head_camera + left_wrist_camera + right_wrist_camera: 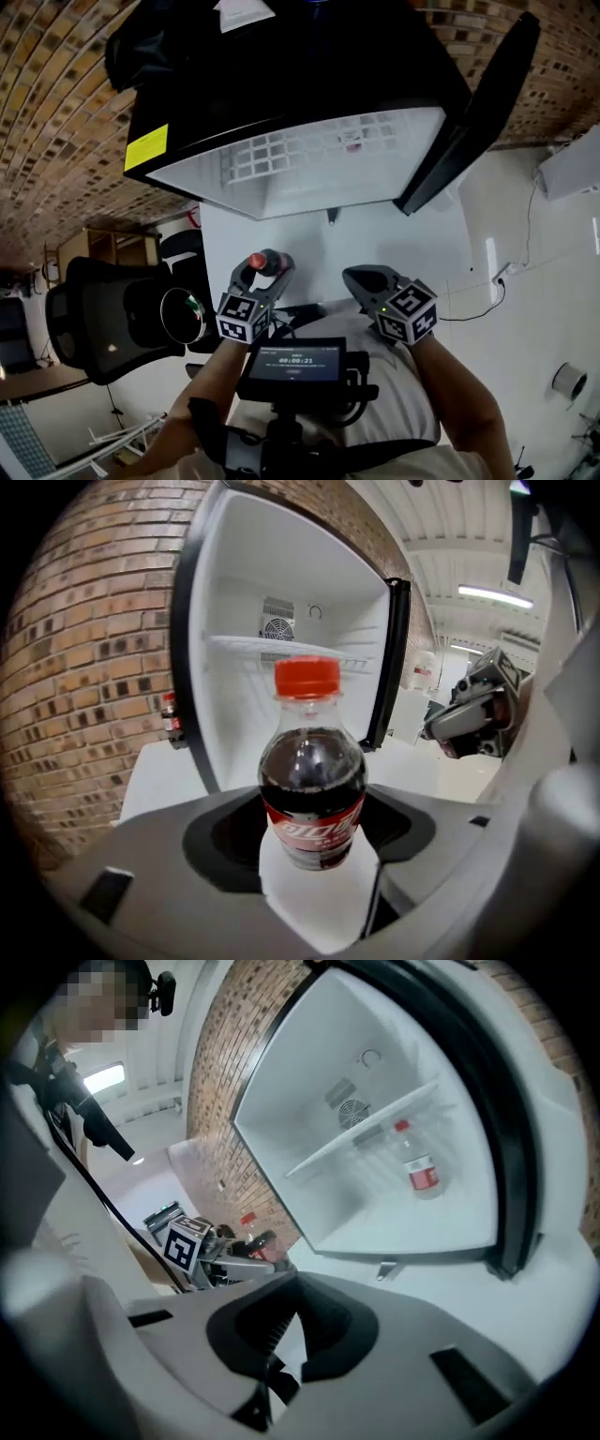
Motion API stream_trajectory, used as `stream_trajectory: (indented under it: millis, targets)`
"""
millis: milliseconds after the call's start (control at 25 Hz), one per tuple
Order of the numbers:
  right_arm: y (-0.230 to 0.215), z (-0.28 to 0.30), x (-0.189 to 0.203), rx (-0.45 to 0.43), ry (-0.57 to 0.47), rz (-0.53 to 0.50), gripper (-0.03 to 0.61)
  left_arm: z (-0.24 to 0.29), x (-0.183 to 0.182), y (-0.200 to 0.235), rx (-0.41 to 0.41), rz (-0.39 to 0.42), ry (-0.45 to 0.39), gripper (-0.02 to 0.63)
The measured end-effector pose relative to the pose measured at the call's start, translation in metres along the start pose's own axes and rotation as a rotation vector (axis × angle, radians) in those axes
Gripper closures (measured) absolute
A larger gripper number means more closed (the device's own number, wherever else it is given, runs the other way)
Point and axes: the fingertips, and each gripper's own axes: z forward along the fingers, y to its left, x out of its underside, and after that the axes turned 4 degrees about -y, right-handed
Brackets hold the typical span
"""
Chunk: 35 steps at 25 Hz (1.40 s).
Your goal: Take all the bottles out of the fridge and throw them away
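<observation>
A black mini fridge point(281, 84) stands with its door point(478, 112) swung open to the right. My left gripper point(267, 272) is shut on a cola bottle point(265, 263) with a red cap and holds it upright in front of the fridge. In the left gripper view the dark bottle point(312, 780) fills the space between the jaws, which press on its red label. My right gripper point(361, 278) is beside it, shut and holding nothing; its jaws meet at the tips point(298, 1283). A clear bottle point(421, 1168) with a red label stands on the fridge's wire shelf point(352, 141).
The fridge sits on a white surface point(394, 234) against a brick wall point(56, 112). A black office chair point(103, 319) is at the left. A cable point(487, 291) runs over the white floor at the right. A small screen device point(300, 361) hangs at my chest.
</observation>
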Motion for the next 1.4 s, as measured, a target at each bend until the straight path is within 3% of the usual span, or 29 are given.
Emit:
stream_trajectory:
  millis: [360, 560, 920, 1160, 1400]
  targets:
    - [0.095, 0.114, 0.011, -0.252, 0.163, -0.142, 0.575, -0.118, 0.078, 0.063, -0.221, -0.200, -0.010, 0.301]
    - [0.151, 0.165, 0.024, -0.356, 0.238, -0.197, 0.575, -0.182, 0.133, 0.102, -0.380, -0.364, -0.022, 0.302]
    - [0.235, 0.244, 0.068, -0.461, 0.330, -0.226, 0.575, -0.286, 0.226, 0.168, -0.591, -0.512, 0.009, 0.302]
    - [0.264, 0.268, 0.081, -0.474, 0.372, -0.234, 0.575, -0.318, 0.284, 0.221, -0.670, -0.508, 0.112, 0.301]
    - [0.257, 0.277, 0.088, -0.429, 0.402, -0.253, 0.575, -0.296, 0.308, 0.261, -0.581, -0.389, 0.236, 0.301]
